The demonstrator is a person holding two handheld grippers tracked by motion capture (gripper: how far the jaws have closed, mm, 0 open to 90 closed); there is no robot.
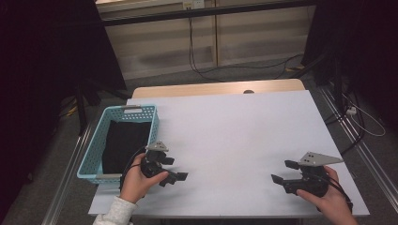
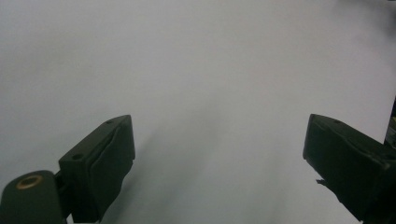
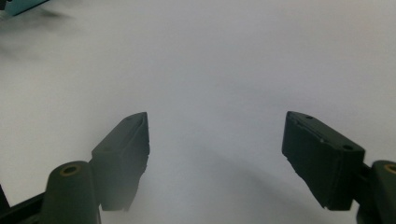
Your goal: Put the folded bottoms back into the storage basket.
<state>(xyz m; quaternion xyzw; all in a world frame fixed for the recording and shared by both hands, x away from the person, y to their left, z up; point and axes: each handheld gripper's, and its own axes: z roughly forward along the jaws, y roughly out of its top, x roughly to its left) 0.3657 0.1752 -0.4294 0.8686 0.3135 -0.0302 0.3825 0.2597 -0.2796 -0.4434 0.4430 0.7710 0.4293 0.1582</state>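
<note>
Both jaws wide, empty: left gripper (image 1: 174, 169) beside light-blue perforated plastic basket (image 1: 94, 150) holding black folded cloth (image 1: 124, 145), right gripper (image 1: 284, 171) well apart; a careless reach likely clips the rim.

Dark cloth (image 1: 123, 143) in the blue basket (image 1: 151, 123): too dim to tell what it is, fold or shape unreadable. Basket's near-left corner is covered by the left hand (image 1: 136, 178). Right hand (image 1: 331, 199) is cut off by the bottom edge of the high view; left sleeve (image 1: 114, 213) too. Small dark thing (image 1: 248, 91) at the table's far edge: too small to identify. Both sides of the high view are black, nothing readable there. In the right gripper view a teal corner (image 3: 21, 4) is clipped by the top edge and blurred. In the left gripper view the right-hand jaw runs off the frame.
</note>
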